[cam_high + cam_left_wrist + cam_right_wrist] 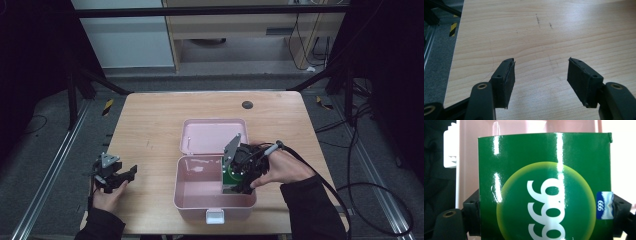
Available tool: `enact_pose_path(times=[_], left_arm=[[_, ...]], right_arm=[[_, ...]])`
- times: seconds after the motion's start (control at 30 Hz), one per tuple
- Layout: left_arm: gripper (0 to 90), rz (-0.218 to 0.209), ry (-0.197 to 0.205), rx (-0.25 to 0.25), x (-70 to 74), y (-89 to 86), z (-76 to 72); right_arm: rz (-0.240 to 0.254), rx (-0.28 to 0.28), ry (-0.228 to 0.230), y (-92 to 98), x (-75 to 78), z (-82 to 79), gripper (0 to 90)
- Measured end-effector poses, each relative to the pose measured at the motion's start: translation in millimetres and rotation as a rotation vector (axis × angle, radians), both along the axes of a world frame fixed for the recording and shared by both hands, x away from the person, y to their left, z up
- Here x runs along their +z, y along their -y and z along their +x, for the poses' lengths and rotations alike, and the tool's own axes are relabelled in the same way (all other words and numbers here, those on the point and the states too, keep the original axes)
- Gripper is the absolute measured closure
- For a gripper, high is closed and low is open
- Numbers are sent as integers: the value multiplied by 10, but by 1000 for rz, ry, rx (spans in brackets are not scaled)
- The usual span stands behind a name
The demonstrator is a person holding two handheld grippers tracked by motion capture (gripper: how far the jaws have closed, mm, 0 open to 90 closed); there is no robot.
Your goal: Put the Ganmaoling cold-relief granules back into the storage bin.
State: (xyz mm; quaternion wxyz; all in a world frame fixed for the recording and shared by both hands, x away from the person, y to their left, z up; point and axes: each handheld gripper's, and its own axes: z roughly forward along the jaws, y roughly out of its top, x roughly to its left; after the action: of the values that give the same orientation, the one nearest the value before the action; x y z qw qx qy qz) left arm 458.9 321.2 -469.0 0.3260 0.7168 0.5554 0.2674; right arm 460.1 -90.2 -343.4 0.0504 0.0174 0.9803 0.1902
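Wooden table (150,125) stands on grey carpet (40,145).

Glossy green box (544,185) with white digits, held over open pink case (200,192), right end

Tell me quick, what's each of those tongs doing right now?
Left tongs: open, holding nothing, over the table.
Right tongs: closed on a green box, inside the pink case.

You had one pink lidded box (200,192), one green carton (544,182), two grippers — left gripper (121,176), right gripper (242,187) — and one wooden table (150,125).
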Motion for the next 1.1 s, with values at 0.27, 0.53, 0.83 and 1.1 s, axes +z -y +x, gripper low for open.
enact_pose_path(times=[0.27,0.53,0.83,1.1], left_arm=[[384,1,-1,0,-2,-2,2],[383,1,0,0,1,-11,-2],[383,1,0,0,0,-3,0],[383,0,0,0,-1,-10,0]], right_arm=[[-8,-10,-6,7,-117,13,158],[-31,3,-17,-61,-231,26,156],[-44,2,-44,-58,-373,18,151],[-74,5,-52,-84,-458,43,125]])
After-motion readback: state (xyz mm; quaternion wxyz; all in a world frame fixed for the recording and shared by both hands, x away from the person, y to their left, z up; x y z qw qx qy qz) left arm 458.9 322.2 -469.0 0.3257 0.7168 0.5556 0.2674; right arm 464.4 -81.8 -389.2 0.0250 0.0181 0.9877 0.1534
